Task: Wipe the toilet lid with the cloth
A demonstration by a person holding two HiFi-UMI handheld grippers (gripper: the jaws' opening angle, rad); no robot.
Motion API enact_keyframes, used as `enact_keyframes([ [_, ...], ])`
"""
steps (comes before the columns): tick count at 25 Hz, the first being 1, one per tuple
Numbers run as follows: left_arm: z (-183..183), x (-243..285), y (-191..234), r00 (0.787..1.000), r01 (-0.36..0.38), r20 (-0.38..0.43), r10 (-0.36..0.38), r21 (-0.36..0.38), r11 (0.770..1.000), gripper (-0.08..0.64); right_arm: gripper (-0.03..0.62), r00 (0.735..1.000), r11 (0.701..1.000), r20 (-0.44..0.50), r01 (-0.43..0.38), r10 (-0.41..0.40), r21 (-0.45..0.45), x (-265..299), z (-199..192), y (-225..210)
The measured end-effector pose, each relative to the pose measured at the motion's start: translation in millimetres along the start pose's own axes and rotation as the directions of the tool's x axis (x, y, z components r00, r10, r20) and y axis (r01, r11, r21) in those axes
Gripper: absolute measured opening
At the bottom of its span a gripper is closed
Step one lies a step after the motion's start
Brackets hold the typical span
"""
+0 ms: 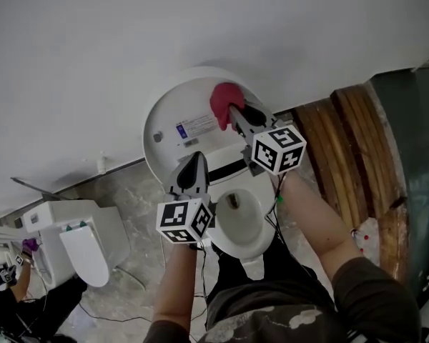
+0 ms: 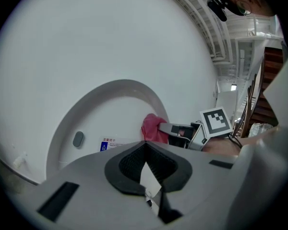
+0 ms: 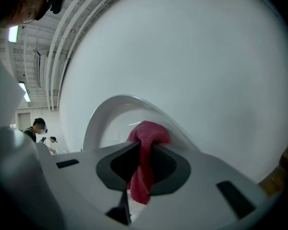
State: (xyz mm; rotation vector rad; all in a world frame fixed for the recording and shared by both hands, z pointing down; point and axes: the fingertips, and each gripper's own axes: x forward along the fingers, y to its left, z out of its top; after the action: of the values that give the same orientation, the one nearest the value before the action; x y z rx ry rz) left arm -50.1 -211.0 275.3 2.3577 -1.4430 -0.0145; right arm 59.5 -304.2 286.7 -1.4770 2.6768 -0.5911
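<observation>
Right gripper [image 1: 235,114] clamps the red cloth [image 1: 225,100] at the raised toilet lid [image 1: 173,116], upper centre of the head view. Left gripper [image 1: 197,159] hovers below, jaws together, empty. Best here: firm, even pressure and broad overlapping sweeps.

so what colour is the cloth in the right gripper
The cloth is pinkish red, clearest in the right gripper view.

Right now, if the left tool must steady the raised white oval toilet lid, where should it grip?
Probably the white toilet lid's thin left rim, coming from the left: its face is broad and flat, and the right tool, shut on the red cloth, occupies the upper right.
</observation>
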Motion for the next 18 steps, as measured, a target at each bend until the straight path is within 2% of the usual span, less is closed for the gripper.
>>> enact_keyframes([
  [3, -3.5, 0.1, 0.4, 1.0, -0.007, 0.004, 0.007, -0.005, 1.0, 0.006, 0.043, 1.0, 1.0, -0.016, 0.015, -0.015, -0.014, -2.1, -5.8, -3.7],
  [5, -2.8, -6.2, 9.4, 1.0, -0.025, 0.015, 0.025, -0.002, 1.0, 0.006, 0.043, 1.0, 0.998, -0.027, -0.015, 0.013, -0.058, -1.1, -8.3, 12.0],
  [7, 0.0, -17.4, 23.8, 0.998, -0.053, 0.037, 0.052, 0.013, 0.999, 0.006, 0.043, 0.997, 0.993, -0.036, -0.071, 0.068, -0.094, 1.7, -13.5, 40.4],
  [10, 2.9, -34.4, 51.7, 0.992, -0.101, 0.078, 0.097, 0.045, 0.994, 0.006, 0.043, 0.986, 0.981, -0.034, -0.168, 0.166, -0.095, 14.1, -26.8, 92.1],
  [12, -3.0, -44.1, 72.5, 0.989, -0.123, 0.082, 0.12, 0.04, 0.992, 0.006, 0.043, 0.976, 0.971, -0.035, -0.217, 0.214, -0.103, 27.0, -40.8, 125.9],
  [15, -13.2, -54.7, 97.5, 0.988, -0.14, 0.067, 0.138, 0.031, 0.99, 0.006, 0.043, 0.962, 0.952, -0.037, -0.271, 0.269, -0.139, 46.3, -58.4, 167.5],
  [18, -20.5, -60.1, 107.9, 0.989, -0.139, 0.058, 0.137, 0.026, 0.99, 0.006, 0.043, 0.953, 0.94, -0.061, -0.302, 0.296, -0.156, 61.7, -71.3, 185.3],
])
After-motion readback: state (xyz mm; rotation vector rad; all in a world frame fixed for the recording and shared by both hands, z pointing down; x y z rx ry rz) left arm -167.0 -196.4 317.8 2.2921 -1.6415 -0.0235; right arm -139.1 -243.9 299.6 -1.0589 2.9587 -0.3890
